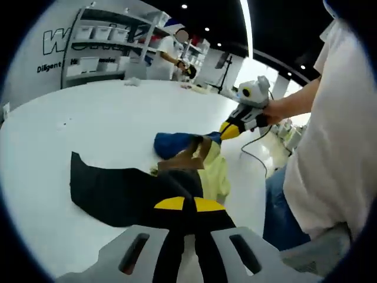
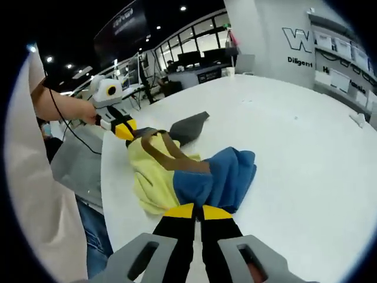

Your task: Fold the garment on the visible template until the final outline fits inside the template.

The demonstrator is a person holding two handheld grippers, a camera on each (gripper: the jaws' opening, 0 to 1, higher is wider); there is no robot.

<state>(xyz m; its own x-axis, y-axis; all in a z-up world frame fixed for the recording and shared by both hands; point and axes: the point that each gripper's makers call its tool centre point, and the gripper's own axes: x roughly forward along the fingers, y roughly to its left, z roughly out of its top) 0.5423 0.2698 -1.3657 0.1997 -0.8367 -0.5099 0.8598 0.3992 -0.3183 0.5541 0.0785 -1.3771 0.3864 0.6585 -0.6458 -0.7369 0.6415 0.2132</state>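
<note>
Clearly soft, light, floppy: garment [image 2: 177, 171] is lying bunched on white table [image 1: 88, 118] beside dark template [image 1: 118, 191], w/ left tool [image 1: 184, 207] pinching yellow end, right tool [image 2: 197, 213] pinching blue end — edges/corners look best for hold.

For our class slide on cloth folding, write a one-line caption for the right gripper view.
Two hand-held grippers, right and left, pinch opposite ends of a yellow, blue and brown garment on a white table.
</note>
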